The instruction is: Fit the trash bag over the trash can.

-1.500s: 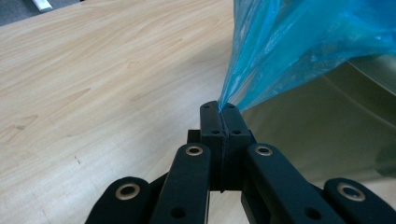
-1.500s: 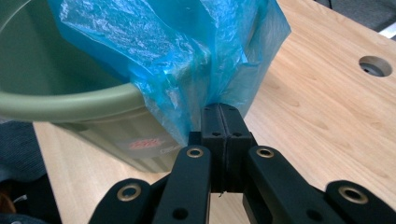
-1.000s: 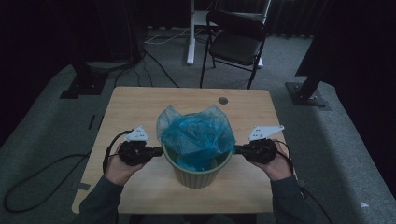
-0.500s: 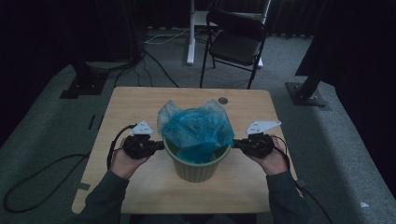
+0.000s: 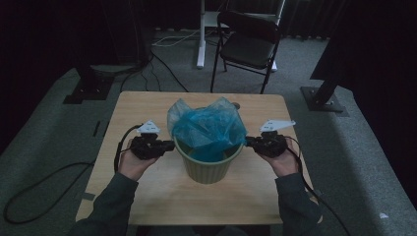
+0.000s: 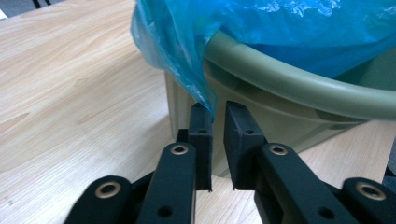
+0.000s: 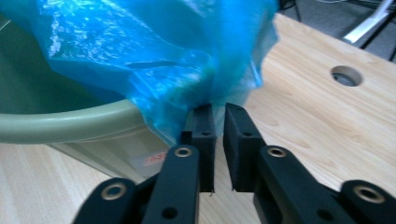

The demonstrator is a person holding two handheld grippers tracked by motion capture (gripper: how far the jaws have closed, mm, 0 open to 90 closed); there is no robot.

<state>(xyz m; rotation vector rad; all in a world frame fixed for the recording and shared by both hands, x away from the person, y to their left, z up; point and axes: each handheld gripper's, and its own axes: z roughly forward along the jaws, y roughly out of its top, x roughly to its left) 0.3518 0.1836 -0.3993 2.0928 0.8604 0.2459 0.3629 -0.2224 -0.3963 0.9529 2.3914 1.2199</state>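
Holding both tools level at the green bin (image 5: 206,164), one on each side, mid-table. Left tool (image 6: 217,122) sits just under the rim; jaws have just been opening and now stand a narrow gap apart, with the drooping tip of the blue bag (image 5: 206,130) hanging right at the gap's top, pads not pressing it. Right tool (image 7: 219,122) is the same story: jaws just opened, narrow gap, bag edge hanging just in front of the tips, no clamp on it. From the high view my left tool (image 5: 164,146) and right tool (image 5: 250,142) almost touch the bin wall.

Bag sits in the bin, bunched up above the rim and spilling over it on both sides.

Table (image 5: 147,105) is light wood grain, with a round cable hole (image 7: 346,75) near its far edge behind the bin. Floor is grey carpet (image 5: 44,128). Black folding chair (image 5: 248,46) stands beyond the table, a white stand leg (image 5: 200,34) beside it, cables (image 5: 44,179) trailing on the carpet at left. Room is dim, dark curtains around
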